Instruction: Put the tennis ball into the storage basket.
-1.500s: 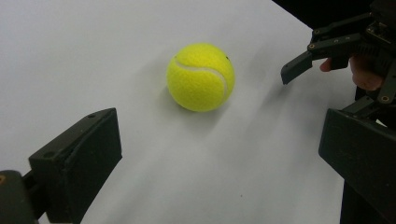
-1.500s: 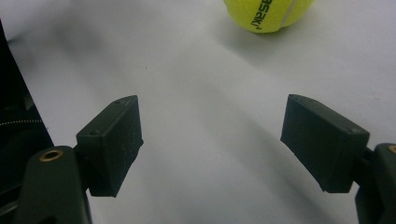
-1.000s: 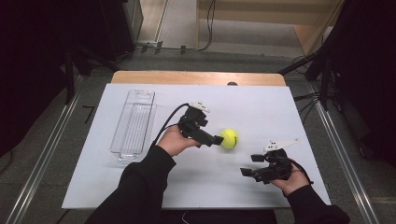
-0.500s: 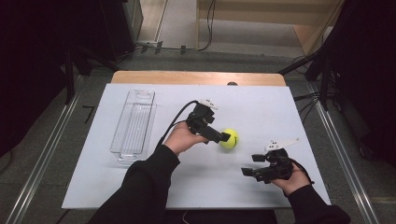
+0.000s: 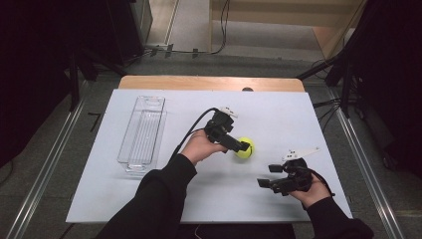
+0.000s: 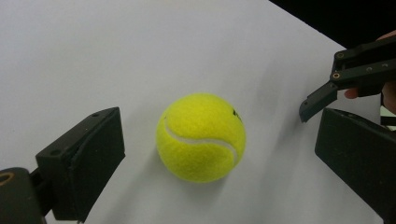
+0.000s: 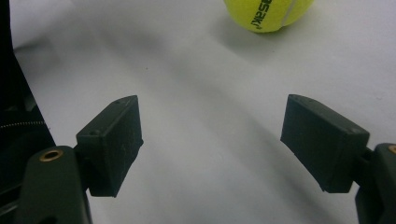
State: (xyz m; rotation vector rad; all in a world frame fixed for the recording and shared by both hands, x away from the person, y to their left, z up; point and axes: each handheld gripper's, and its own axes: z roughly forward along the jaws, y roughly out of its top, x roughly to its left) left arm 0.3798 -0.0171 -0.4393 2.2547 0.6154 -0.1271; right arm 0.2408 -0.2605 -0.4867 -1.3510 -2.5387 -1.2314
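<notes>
Advanced onto tennis ball point(image 6: 201, 136) on counter point(image 5: 164, 199): left claw point(image 5: 243, 146), narrowing slightly, wide, nothing gripped, ball between. Right claw point(image 7: 212, 144) spread, empty. Approach step; closure required next.

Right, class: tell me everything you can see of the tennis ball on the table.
The tennis ball is bright yellow-green and fuzzy like felt, with a curved white seam and dark printed lettering. It looks whole and round and rests on the white table top, casting a soft shadow. It lies between the wide-apart jaws of the left gripper, which have just been closing a little; neither pad touches it yet. Only the table touches it.
</notes>
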